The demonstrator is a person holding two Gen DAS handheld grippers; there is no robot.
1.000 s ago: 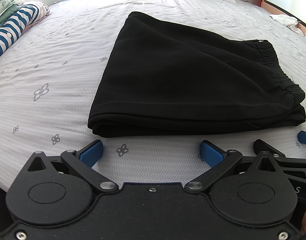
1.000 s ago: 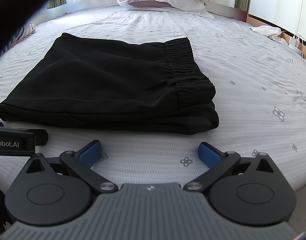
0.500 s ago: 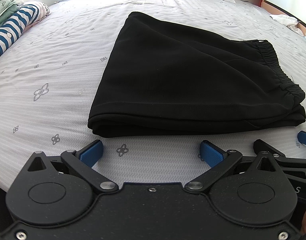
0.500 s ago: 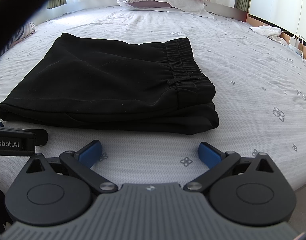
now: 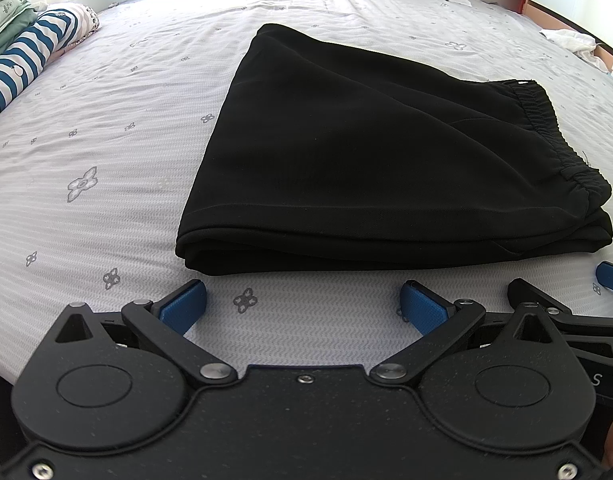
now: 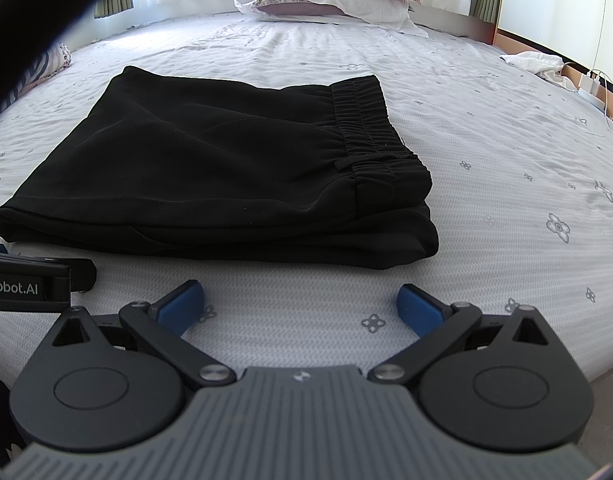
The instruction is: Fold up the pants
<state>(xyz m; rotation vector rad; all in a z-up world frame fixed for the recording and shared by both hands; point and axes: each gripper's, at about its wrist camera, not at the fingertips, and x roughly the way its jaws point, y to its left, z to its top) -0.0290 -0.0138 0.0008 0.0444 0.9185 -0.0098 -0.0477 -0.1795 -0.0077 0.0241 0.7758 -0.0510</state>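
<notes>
Nothing changed over last second: we hold left gripper [image 5: 302, 306] and right gripper [image 6: 300, 306] still, fingers spread, empty, just near of black pants [image 5: 362, 152]. Pants lie folded on bed [image 5: 106, 120], waistband [image 6: 366, 124] right. Fold looks finished.

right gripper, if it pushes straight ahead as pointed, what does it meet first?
Likely the near folded edge of the black pants, after a strip of bare bed sheet. The right gripper is open; its height is unclear.

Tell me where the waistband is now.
In the right wrist view, the waistband runs along the folded pants' right edge, on the bed.
</notes>
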